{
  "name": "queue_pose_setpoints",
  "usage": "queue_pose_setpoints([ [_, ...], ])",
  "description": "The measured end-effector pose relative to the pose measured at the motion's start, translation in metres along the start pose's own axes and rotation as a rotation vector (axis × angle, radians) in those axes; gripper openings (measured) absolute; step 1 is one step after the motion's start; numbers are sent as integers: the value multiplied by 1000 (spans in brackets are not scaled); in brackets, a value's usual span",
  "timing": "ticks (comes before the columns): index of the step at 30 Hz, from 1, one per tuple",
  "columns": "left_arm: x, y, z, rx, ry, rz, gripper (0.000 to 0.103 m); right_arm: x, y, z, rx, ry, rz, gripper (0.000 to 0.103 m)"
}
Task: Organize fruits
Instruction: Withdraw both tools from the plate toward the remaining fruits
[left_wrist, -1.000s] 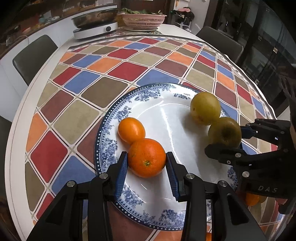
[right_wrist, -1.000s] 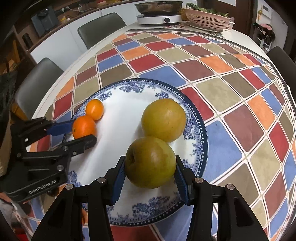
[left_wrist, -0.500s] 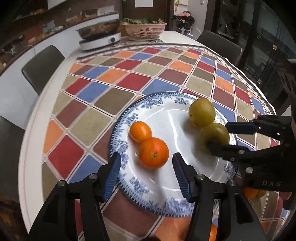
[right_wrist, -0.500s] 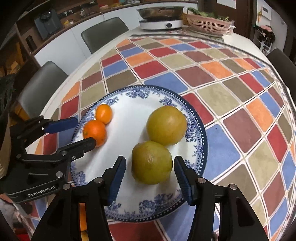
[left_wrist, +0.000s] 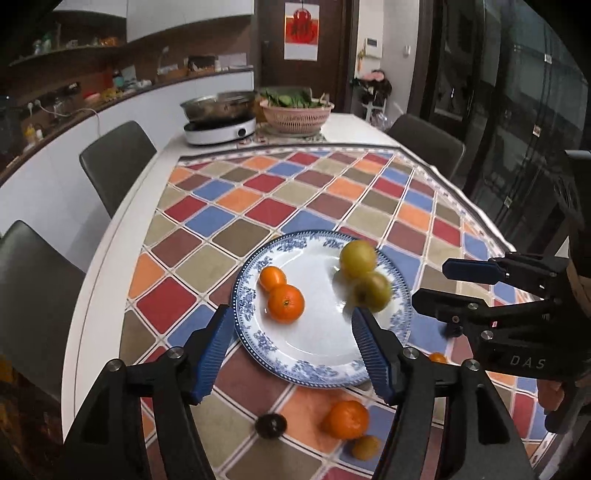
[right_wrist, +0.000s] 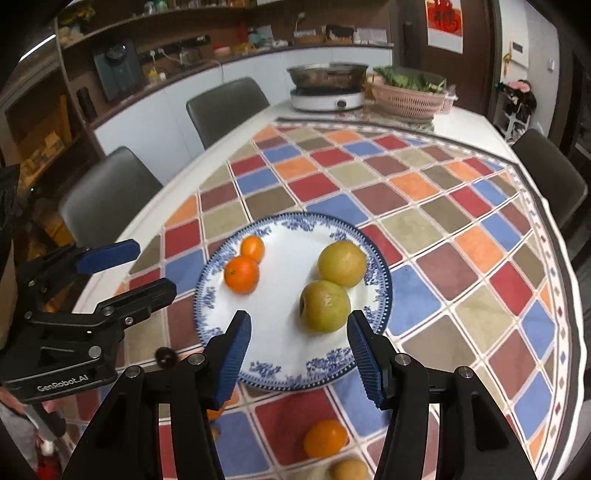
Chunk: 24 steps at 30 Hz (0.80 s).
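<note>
A blue-and-white plate (left_wrist: 314, 369) (right_wrist: 280, 373) rests on the chequered tablecloth. On it lie two oranges, a larger one (left_wrist: 286, 303) (right_wrist: 242, 275) and a smaller one (left_wrist: 272, 278) (right_wrist: 253, 248), and two yellow-green pears (left_wrist: 373, 291) (right_wrist: 325, 305), (left_wrist: 357, 253) (right_wrist: 342, 264). My left gripper (left_wrist: 291, 321) (right_wrist: 147, 266) hovers above the plate's near-left rim, its jaws opening with nothing between them. My right gripper (right_wrist: 299, 317) (left_wrist: 433, 281) hangs open above the near-right rim, clear of the nearer pear.
Loose on the cloth in front of the plate lie an orange (left_wrist: 347, 419) (right_wrist: 325, 437), a small yellow fruit (left_wrist: 365, 446) and a dark round fruit (left_wrist: 271, 424) (right_wrist: 166, 356). A cooker with a pan (left_wrist: 221, 122) and a pink basket (left_wrist: 295, 116) stand at the far end. Chairs line both sides.
The left gripper let go of the larger orange and the right let go of the nearer pear. Both opened, rose and drew back from the plate.
</note>
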<state>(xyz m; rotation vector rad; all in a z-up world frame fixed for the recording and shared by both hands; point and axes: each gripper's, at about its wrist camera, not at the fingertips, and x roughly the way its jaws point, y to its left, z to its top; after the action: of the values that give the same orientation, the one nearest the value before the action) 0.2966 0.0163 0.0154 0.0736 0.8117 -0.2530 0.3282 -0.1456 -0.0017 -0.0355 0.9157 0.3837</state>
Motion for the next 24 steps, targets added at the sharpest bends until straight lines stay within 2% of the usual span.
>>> queue_pose_setpoints([
  [4,-25,-10,-7,9,-49,18,69,-26,3,-9,1,-45,-12,62],
  [12,-67,-33,-26,28,-121,45,75,-63,5,-33,7,-110,-10,62],
  [16,-78,-41,-37,10,-138,51,78,-78,4,-46,19,-134,-2,62],
  [24,-93,-53,-61,-19,-158,75,81,-100,7,-71,-14,-188,-40,62],
])
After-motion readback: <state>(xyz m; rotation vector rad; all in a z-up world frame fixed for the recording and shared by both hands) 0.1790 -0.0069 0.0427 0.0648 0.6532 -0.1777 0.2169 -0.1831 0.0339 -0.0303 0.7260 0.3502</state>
